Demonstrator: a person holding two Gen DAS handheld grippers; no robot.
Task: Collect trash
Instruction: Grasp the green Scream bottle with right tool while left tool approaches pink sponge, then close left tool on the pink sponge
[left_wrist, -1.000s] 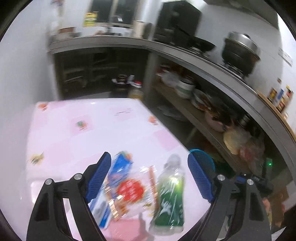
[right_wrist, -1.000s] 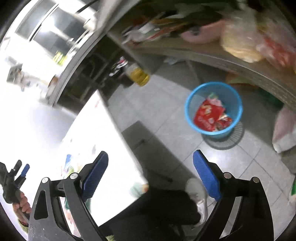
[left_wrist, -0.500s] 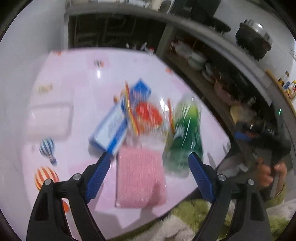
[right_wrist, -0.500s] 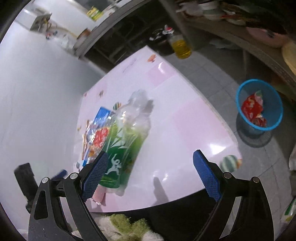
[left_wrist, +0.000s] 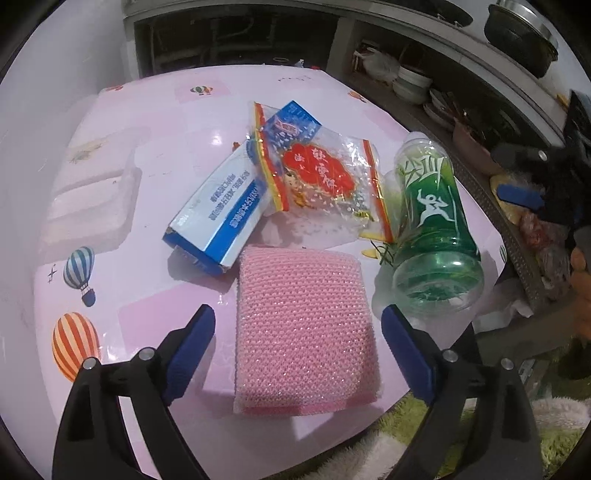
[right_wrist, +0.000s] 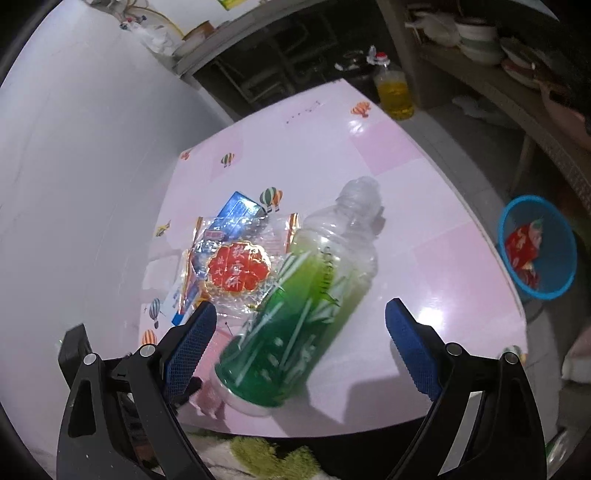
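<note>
Trash: green bottle (right_wrist: 295, 317), wrapper (left_wrist: 325, 177), blue box (left_wrist: 218, 218); our left gripper (left_wrist: 299, 332) and right gripper (right_wrist: 297, 332) both gape, the left's jaws just widened, empty.

Both the left gripper (left_wrist: 297, 323) and the right gripper (right_wrist: 299, 325) are showing black plastic arms (each with two silver screw heads) and are wearing blue textured pads (left_wrist: 192, 345) on the inner side of each finger.
</note>
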